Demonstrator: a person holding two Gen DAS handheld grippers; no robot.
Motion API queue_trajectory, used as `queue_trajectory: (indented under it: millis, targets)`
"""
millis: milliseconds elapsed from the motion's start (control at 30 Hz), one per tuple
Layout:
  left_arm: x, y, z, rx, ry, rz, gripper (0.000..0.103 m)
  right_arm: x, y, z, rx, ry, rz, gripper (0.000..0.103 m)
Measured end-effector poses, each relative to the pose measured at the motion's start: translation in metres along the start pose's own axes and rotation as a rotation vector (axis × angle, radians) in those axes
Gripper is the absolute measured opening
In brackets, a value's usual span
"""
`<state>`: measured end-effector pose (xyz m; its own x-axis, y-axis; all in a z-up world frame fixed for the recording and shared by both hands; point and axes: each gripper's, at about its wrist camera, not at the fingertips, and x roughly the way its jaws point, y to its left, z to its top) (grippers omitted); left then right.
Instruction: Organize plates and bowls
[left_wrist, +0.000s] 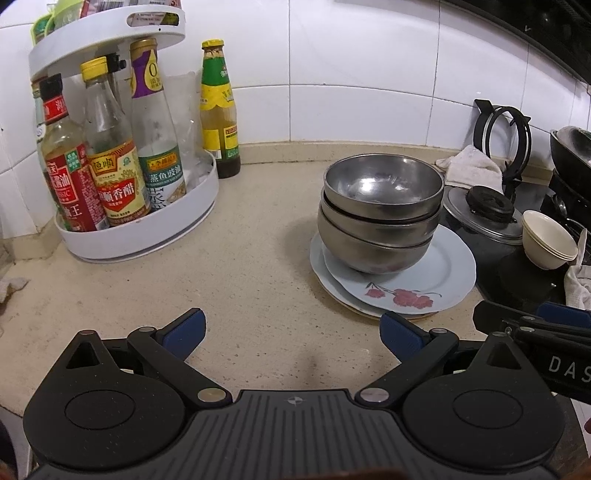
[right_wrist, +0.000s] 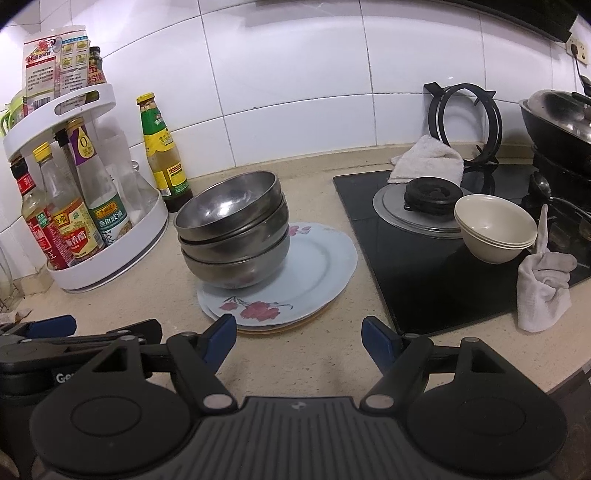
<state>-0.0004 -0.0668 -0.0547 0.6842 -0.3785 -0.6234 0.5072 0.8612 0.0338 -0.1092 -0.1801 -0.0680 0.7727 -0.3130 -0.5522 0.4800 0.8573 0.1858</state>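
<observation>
Steel bowls (right_wrist: 232, 229), three nested, sit on stacked plates (right_wrist: 321, 266); cream bowls (right_wrist: 495, 229) nest on the cooktop (right_wrist: 424, 280); left gripper (left_wrist: 293, 334) and right gripper (right_wrist: 299, 339) both gape wide, empty.

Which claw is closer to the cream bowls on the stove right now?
Right. The right claw is open over the counter edge, with the cream bowls ahead to its right. The left claw sits further left, beyond the steel bowl stack from them.

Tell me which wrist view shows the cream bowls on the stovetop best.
The right wrist view: the cream bowls sit whole and fairly large on the black stovetop, their nested rims visible. In the left wrist view they are smaller, pushed to the distorted right edge, though still unblocked.
</observation>
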Motion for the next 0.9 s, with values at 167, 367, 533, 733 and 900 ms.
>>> queue_trajectory:
  millis: [167,367,533,733,900]
  targets:
    - [-0.002,0.0,0.0,0.005,-0.005,0.005,0.1,0.0,0.001,0.0,-0.005,-0.002,0.001,0.072]
    - [-0.003,-0.004,0.002,0.027,-0.009,0.05,0.103,0.0,0.002,0.0,-0.005,-0.001,-0.001,0.072]
    - [-0.01,-0.01,0.002,0.078,-0.059,0.118,0.103,0.0,0.003,0.0,-0.011,-0.004,0.001,0.072]
    - [-0.008,0.001,0.004,0.035,-0.052,0.055,0.103,-0.001,0.003,0.002,-0.01,-0.016,0.015,0.072]
    - [-0.011,0.0,0.003,0.055,-0.087,0.066,0.103,-0.002,0.004,0.004,-0.012,-0.019,0.025,0.072]
